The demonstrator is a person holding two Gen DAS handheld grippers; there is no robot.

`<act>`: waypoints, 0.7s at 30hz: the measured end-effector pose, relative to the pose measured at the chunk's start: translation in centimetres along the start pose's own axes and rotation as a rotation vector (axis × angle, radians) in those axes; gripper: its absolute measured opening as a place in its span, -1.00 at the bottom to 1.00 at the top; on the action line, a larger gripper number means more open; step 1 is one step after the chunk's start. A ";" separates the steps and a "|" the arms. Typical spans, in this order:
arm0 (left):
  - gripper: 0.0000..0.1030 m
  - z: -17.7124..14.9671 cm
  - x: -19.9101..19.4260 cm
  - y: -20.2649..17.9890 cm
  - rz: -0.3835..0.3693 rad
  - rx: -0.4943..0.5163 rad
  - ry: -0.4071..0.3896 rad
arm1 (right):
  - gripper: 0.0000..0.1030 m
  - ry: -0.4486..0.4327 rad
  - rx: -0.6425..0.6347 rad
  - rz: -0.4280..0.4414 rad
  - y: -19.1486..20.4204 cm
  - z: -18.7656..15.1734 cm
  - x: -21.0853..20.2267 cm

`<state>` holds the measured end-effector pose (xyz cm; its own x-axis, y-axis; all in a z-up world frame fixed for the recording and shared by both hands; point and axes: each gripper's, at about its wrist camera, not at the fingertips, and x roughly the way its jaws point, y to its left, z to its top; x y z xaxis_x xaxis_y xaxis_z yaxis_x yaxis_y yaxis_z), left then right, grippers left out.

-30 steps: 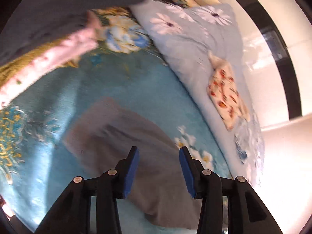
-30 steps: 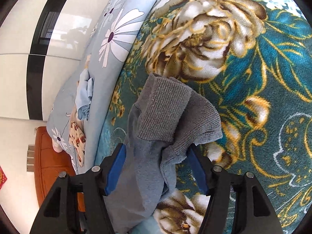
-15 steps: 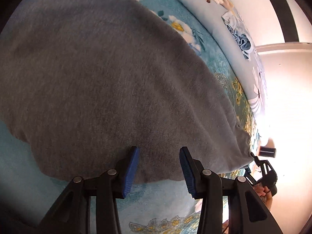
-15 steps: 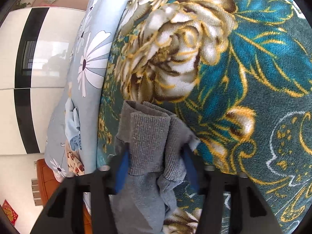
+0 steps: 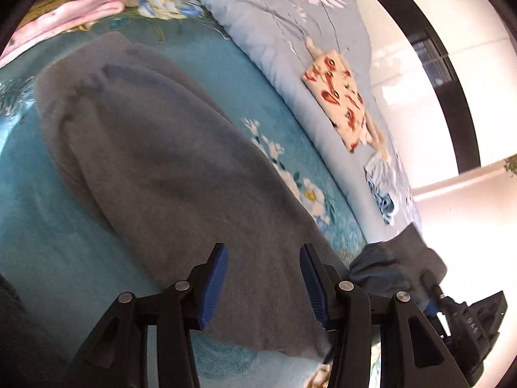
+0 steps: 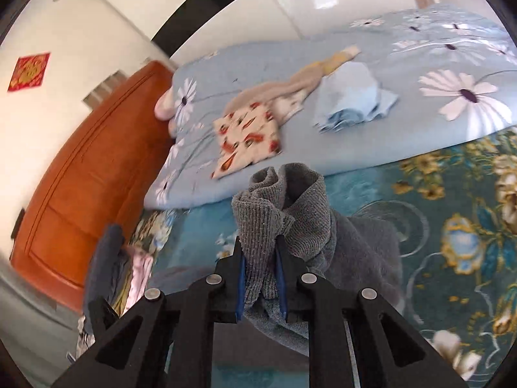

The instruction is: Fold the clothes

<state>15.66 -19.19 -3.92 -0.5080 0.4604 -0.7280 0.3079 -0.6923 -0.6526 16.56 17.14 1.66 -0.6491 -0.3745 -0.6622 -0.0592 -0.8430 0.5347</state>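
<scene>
- The left gripper (image 5: 263, 283) is wide open and holds nothing; its blue pads (image 5: 213, 286) hover just above the grey garment (image 5: 168, 161), near its lower edge.
- In the left wrist view the grey garment lies mostly flat on the teal flower blanket (image 5: 38, 213), from about 10 o'clock down to 5 o'clock.
- At 11 o'clock of that view a pink cloth (image 5: 74, 9) lies on the blanket; at 2 o'clock a small patterned cloth (image 5: 339, 97) rests on the light blue quilt (image 5: 268, 29).
- The right gripper (image 6: 261, 283) is closed tight on the ribbed cuff (image 6: 278, 207) of the grey garment and lifts it, so the cuff stands up at 12 o'clock from the fingers.
- In the right wrist view, a light blue cloth (image 6: 352, 97) lies on the quilt at 1 o'clock, and the orange headboard (image 6: 87, 174) stands at 9 o'clock.
- Risk, in my judgement: only one end is held, so if it is pulled, the flat part can drag and wrinkle, and the fold becomes crooked.
- The thick cuff is bunched between the pads, so it may slip out.
- I see no box or basket; no container is in view.
</scene>
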 end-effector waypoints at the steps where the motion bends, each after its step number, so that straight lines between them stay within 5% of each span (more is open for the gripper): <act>1: -0.01 0.2 -0.2 0.6 0.000 -0.028 0.000 | -0.68 0.042 -0.028 -0.026 1.3 -0.9 2.0; 7: 0.00 0.5 -0.7 2.0 -0.009 -0.106 0.010 | -0.66 0.218 -0.280 -0.237 6.9 -7.4 10.4; 13: 0.02 0.4 -0.4 2.2 -0.004 -0.097 0.042 | -0.34 0.311 -0.425 -0.182 8.1 -11.0 12.2; 16: 0.02 0.5 -0.4 2.5 0.000 -0.117 0.044 | -0.09 0.393 -0.431 -0.004 8.2 -11.4 11.7; 18: 0.05 0.5 -0.3 2.7 0.007 -0.130 0.046 | -0.09 0.315 -0.506 0.004 8.6 -11.3 9.8; 21: 0.07 0.4 0.2 2.5 0.011 -0.127 0.065 | -0.08 0.227 -0.516 -0.097 7.4 -10.3 8.8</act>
<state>16.00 -21.09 -5.58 -0.4521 0.4909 -0.7447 0.4143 -0.6238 -0.6627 18.19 3.63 -5.59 -0.4765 -0.3112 -0.8223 0.3047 -0.9357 0.1775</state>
